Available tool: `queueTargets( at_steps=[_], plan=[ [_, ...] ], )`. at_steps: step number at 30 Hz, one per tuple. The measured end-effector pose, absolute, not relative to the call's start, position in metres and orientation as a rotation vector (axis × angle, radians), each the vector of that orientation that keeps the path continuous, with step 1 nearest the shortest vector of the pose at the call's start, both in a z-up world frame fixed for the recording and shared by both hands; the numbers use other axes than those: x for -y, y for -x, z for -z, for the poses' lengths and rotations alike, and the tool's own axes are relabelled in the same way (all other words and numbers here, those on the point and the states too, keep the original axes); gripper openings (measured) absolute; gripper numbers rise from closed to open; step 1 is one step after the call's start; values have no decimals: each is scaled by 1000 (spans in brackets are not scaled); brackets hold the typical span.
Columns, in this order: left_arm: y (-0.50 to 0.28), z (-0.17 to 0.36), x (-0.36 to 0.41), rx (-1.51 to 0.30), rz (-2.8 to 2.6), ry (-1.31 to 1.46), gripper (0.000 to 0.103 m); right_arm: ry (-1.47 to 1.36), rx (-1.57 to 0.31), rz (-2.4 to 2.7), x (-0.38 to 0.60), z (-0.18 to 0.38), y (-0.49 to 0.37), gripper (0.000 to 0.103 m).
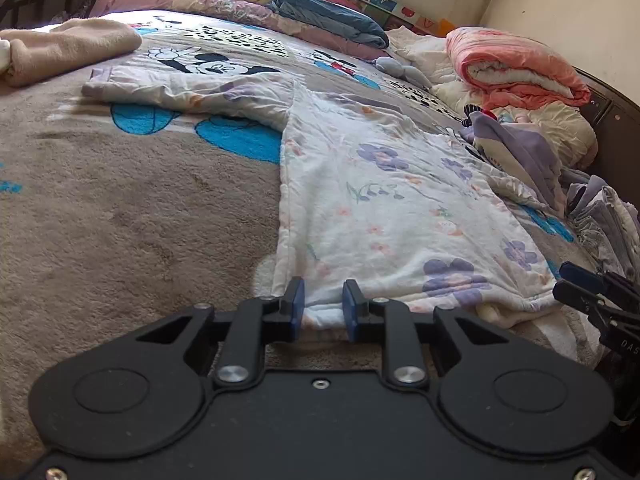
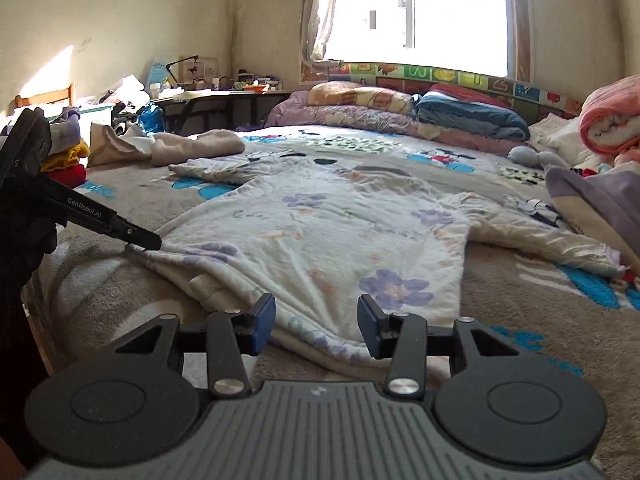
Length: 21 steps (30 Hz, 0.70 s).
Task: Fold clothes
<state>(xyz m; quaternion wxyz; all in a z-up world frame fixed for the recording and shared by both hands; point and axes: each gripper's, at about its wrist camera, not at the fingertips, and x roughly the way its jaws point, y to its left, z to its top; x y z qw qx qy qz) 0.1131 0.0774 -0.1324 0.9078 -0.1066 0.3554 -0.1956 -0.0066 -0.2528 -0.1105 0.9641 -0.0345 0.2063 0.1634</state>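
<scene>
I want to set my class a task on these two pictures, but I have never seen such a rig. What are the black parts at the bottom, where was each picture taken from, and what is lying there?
A person holds two hand-held grippers, each carrying a camera that looks along its two fingers. One picture is the left gripper's view, the other the right's. A flowered white garment lies spread on a blanket covering a bed. The left gripper has a bunch of the hem between its blue pads, seemingly pinched. The right gripper is open, its fingers either side of the hem, gripping nothing yet. Pillows and bedding are piled at the far end.
</scene>
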Motion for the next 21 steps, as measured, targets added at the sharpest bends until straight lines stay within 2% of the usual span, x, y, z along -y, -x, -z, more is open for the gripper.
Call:
queueTargets(
  at_steps=[4,7,12,14,17,21],
  plan=[
    [-116,133,-77,-748,394,228,21,-124,-614,-295,288,139,-15,47],
    [-117,132,-78,-754,391,237,21,-200,-595,-300,296,135,-14,47],
    [-107,119,-76,-701,389,214,22,-65,-478,-261,283,121,3,48],
    [-104,117,-77,-676,381,211,27,-76,-565,-235,285,129,-8,56],
    [-113,128,-85,-750,374,287,26,-107,-623,-232,290,136,-14,56],
    [-104,109,-87,-649,375,296,28,-81,-505,-215,284,119,-2,56]
  ],
)
